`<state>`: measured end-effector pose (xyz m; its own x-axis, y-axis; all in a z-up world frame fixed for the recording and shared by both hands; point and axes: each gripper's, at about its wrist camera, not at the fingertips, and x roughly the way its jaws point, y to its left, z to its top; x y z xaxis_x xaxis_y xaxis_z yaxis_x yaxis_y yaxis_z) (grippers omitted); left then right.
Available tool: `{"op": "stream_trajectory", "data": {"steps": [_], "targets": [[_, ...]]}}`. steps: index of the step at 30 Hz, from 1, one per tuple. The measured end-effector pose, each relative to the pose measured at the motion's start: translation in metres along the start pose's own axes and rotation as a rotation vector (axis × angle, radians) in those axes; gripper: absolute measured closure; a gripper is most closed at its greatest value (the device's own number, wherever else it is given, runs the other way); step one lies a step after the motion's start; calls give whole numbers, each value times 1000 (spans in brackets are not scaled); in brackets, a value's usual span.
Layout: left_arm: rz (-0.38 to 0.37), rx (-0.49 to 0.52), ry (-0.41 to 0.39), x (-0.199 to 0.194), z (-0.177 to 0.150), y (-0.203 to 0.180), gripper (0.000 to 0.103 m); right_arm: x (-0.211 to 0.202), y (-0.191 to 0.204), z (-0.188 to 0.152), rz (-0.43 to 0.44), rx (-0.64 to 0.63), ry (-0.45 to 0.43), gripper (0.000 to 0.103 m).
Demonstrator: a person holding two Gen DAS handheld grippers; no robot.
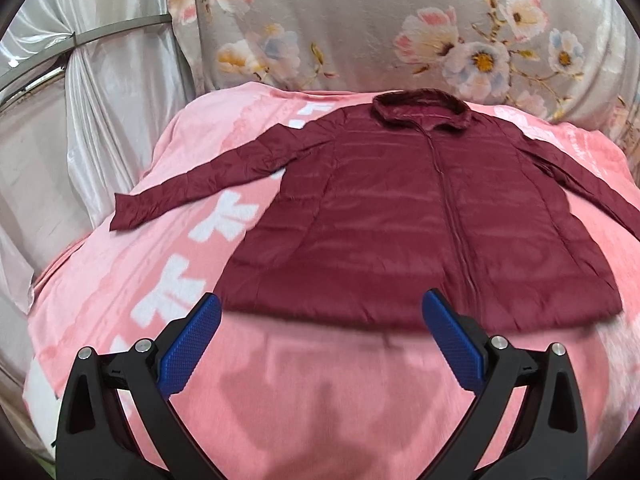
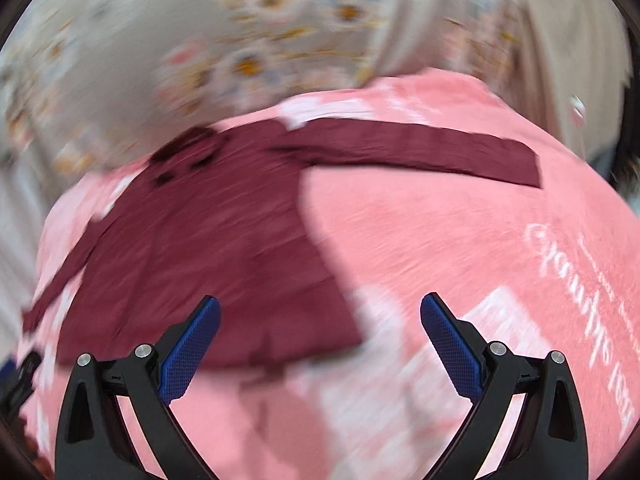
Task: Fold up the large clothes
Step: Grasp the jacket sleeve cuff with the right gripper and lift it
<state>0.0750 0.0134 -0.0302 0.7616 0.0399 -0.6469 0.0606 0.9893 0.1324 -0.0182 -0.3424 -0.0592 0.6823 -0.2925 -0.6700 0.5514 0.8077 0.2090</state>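
Your maroon puffer jacket [image 1: 420,216] lies flat, front up, sleeves spread, on the pink blanket [image 1: 304,392], collar toward the floral curtain [image 1: 360,32]. Your left gripper [image 1: 322,312] hovers wide open and empty at its hem; your right gripper [image 2: 320,316], equally spread, holds nothing beside the hem's corner.

A pink blanket [image 1: 328,380] with white lettering covers the bed. Behind it hangs a grey floral curtain [image 1: 360,24]. At the left, a shiny white drape [image 1: 116,92] is gathered against a curved metal rail [image 1: 100,36].
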Motion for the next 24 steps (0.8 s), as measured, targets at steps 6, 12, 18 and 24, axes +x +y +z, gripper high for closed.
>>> {"op": "stream_trajectory", "data": {"steps": [6,12,18,24], "targets": [[37,10,79,56,30,1,5,71,-111,62,-45,327,-9,5],[112,18,80,100,54,10,5,127,-187,99,-160,539,-23,5],[133,-20,98,136,70,24,5,154,-210,116,-253,592,-66,20],[121,-105,148,168,77,38,5,181,-183,160,-223,531,-63,95]]}}
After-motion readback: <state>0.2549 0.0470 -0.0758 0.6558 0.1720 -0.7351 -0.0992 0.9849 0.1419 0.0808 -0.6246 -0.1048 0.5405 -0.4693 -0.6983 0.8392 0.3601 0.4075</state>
